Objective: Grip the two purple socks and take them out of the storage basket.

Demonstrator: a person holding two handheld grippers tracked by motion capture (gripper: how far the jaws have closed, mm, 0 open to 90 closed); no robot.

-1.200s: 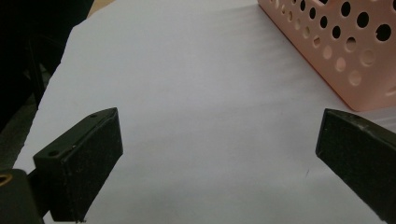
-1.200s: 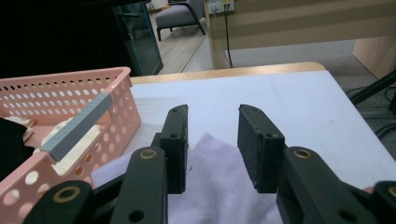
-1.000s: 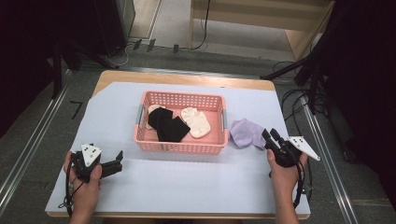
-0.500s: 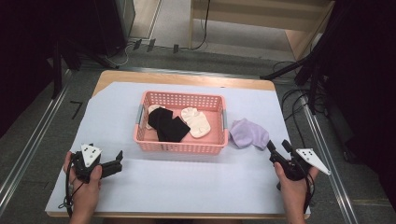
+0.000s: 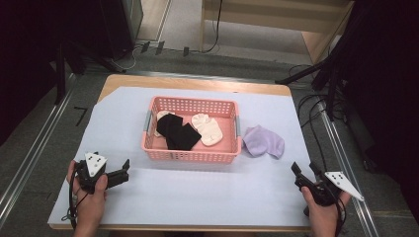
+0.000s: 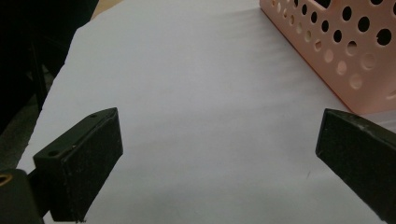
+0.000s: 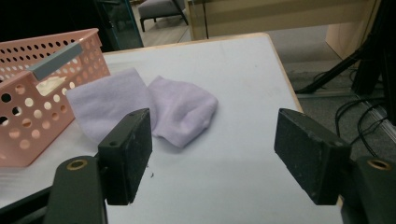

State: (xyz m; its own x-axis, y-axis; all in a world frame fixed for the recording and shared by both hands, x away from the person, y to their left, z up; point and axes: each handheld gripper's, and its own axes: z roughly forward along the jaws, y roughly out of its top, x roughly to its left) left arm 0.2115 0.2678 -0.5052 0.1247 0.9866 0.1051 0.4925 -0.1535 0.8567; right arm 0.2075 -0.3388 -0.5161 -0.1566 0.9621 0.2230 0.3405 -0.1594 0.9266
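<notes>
A pink perforated basket (image 5: 190, 154) in the middle of the table holds a black sock (image 5: 178, 132) and cream socks (image 5: 207, 129). Just right of the basket, a lavender sock (image 5: 264, 141) lies folded on the white cover. My right gripper (image 5: 298, 175) hovers near the front right corner, well short of that sock. Its jaws have just been opening and now stand wide with nothing between them. The right gripper view shows the lavender sock (image 7: 182, 109) beyond the open right gripper (image 7: 217, 149). My left gripper (image 5: 124, 171) rests open at the front left, empty, pointing toward the basket (image 6: 345, 60).
White cover (image 5: 207, 197) spreads over the wooden table. Cables (image 5: 316, 123) and dark stand legs lie on the floor past the right edge, and a metal rail (image 5: 29, 163) runs along the left.
My right gripper has drawn back from the lavender sock toward the near right corner and its jaws have spread. The sock stays beside the basket. The left gripper has kept still.
</notes>
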